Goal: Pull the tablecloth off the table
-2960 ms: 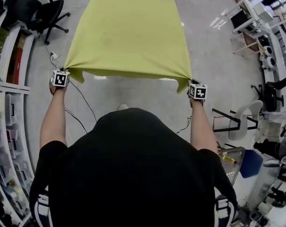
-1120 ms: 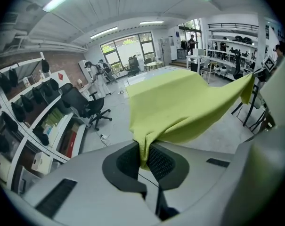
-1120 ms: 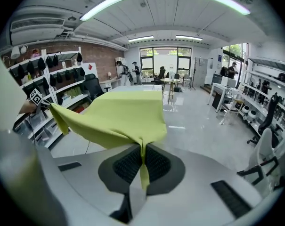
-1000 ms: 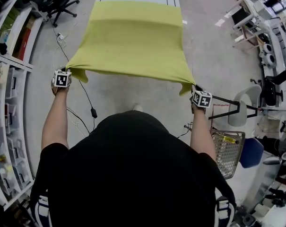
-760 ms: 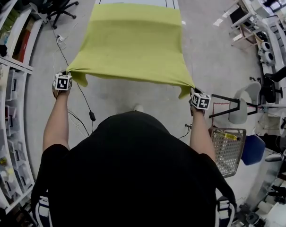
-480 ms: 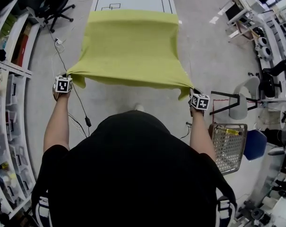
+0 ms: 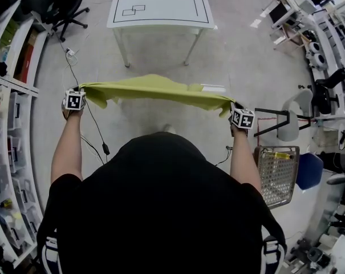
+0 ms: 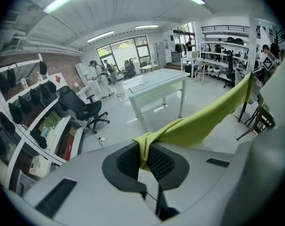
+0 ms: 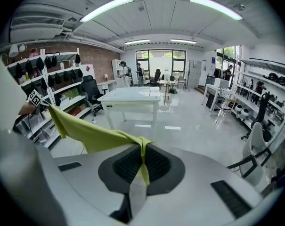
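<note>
The tablecloth [image 7: 155,89] hangs clear of the table [image 7: 161,7], its corners clamped in the fingers of left gripper [image 8: 144,157] and right gripper [image 9: 141,161]; hold it taut, off the floor [image 7: 246,56].

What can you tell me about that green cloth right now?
The tablecloth is plain yellow-green fabric, soft and knit-looking. It hangs in the air as a sagging, folded band stretched between two corners. The left gripper is clamped on one bunched corner, the right gripper on the other. It is clear of the white table and touches nothing else visible.
</note>
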`<control>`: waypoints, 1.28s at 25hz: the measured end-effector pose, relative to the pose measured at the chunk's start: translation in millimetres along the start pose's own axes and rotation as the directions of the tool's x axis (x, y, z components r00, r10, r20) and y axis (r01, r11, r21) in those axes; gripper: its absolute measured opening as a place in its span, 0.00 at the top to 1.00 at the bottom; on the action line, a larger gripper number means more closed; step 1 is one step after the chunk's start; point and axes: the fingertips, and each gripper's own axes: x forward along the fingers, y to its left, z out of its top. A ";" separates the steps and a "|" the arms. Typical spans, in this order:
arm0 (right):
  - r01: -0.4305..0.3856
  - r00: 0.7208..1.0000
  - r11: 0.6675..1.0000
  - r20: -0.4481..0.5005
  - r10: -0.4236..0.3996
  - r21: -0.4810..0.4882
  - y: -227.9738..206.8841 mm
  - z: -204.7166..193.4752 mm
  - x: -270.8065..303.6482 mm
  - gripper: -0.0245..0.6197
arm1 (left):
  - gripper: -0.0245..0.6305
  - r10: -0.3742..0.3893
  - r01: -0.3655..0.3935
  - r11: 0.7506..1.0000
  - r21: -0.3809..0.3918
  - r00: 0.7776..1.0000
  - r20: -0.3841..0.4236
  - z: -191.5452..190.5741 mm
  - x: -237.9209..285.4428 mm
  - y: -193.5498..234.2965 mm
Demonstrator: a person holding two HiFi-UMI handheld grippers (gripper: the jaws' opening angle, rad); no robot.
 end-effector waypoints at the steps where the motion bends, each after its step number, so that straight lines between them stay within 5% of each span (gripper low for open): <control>1: 0.001 1.000 1.000 0.006 -0.001 -0.003 1.1 3.8 -1.2 0.93 | 0.92 0.003 -0.003 1.000 -0.001 1.000 0.003 1.5 -1.1 2.2; 17: 0.018 0.983 0.998 0.181 -0.028 0.057 -10.9 92.6 -17.8 0.93 | 0.92 0.056 -0.053 0.998 -0.027 0.986 0.159 96.0 -27.6 34.2; 32: 0.012 0.886 0.994 0.459 -0.063 0.113 -33.2 219.6 -101.0 0.93 | 0.92 0.107 -0.065 0.991 -0.115 0.908 0.406 201.4 -97.4 52.8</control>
